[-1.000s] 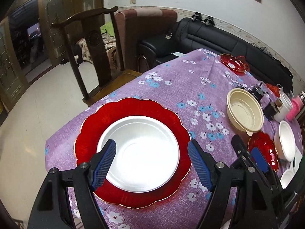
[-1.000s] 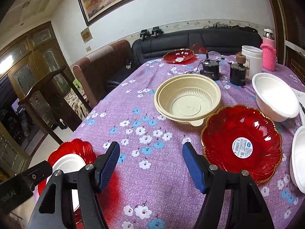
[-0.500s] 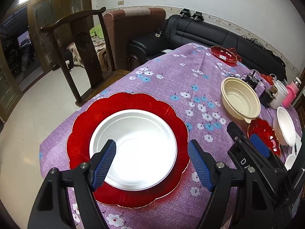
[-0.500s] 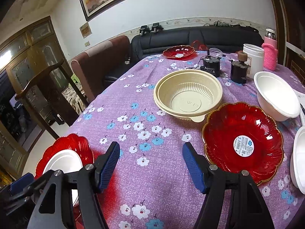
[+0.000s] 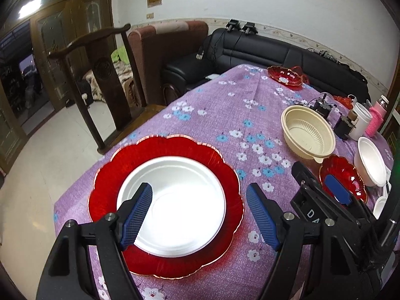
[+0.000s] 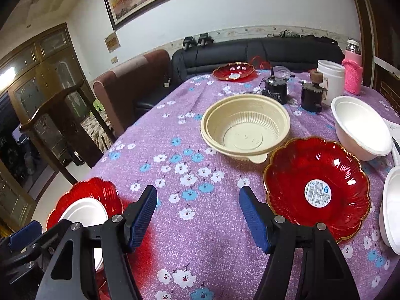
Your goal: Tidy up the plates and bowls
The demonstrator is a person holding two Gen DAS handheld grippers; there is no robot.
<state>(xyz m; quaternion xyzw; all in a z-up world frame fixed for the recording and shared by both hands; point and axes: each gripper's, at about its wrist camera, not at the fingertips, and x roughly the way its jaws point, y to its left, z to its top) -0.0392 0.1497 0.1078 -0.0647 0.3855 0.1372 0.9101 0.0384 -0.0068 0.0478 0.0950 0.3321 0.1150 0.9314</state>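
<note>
A white plate (image 5: 175, 202) lies inside a large red scalloped plate (image 5: 105, 195) at the near left corner of the table. My left gripper (image 5: 200, 212) is open and empty, hovering above the white plate. My right gripper (image 6: 197, 215) is open and empty above bare tablecloth, left of a small red scalloped dish (image 6: 317, 185). A beige ribbed bowl (image 6: 246, 130) sits behind that dish, and a white bowl (image 6: 362, 130) to its right. The stacked plates also show in the right wrist view (image 6: 82, 210), partly hidden by the left gripper.
Another red dish (image 6: 235, 71) sits at the table's far end. Black devices (image 6: 276, 90), a white tub (image 6: 333, 80) and a pink bottle (image 6: 353, 72) stand at the back right. A wooden chair (image 5: 100, 87) stands left of the table. A white plate edge (image 6: 390, 205) is at far right.
The left gripper has tilted and drawn back a little, so the stacked plates sit slightly lower and further left in its view. The right gripper has moved slightly forward. Both stay open.
</note>
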